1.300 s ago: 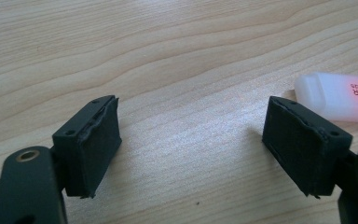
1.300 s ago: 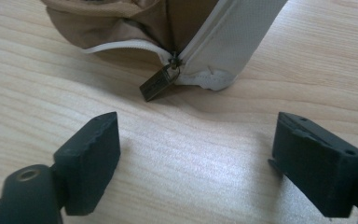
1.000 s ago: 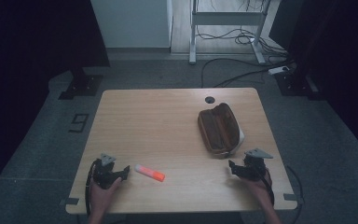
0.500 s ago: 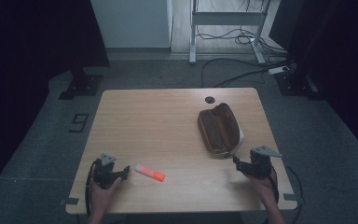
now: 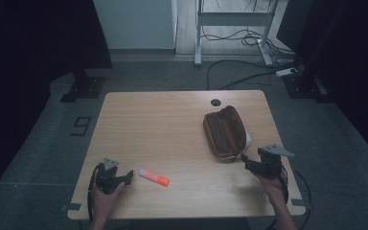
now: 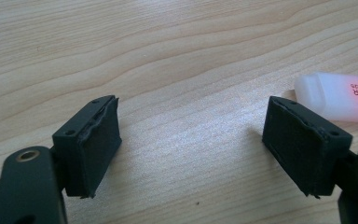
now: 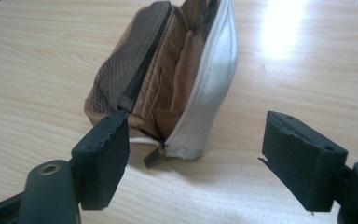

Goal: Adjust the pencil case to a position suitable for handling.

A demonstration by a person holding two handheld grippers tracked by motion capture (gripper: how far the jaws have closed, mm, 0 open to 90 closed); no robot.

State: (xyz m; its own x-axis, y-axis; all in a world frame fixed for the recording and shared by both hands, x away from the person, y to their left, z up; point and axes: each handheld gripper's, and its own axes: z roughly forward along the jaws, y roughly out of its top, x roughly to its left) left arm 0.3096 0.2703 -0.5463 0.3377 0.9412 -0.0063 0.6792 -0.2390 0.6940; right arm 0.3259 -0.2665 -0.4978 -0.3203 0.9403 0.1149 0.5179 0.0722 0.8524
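So far nothing looks packed: the brown pouch (image 5: 225, 132) lies unzipped at the table's right, its mouth gaping, and the orange-capped marker (image 5: 154, 177) lies loose at the near left. The right gripper (image 7: 193, 158) hovers just near the pouch's zipper end, jaws spread and empty. The left gripper (image 6: 191, 144), also spread, sits just left of the marker. The wooden table (image 5: 163, 129) is bare between them, though both grippers work close to its near edge.
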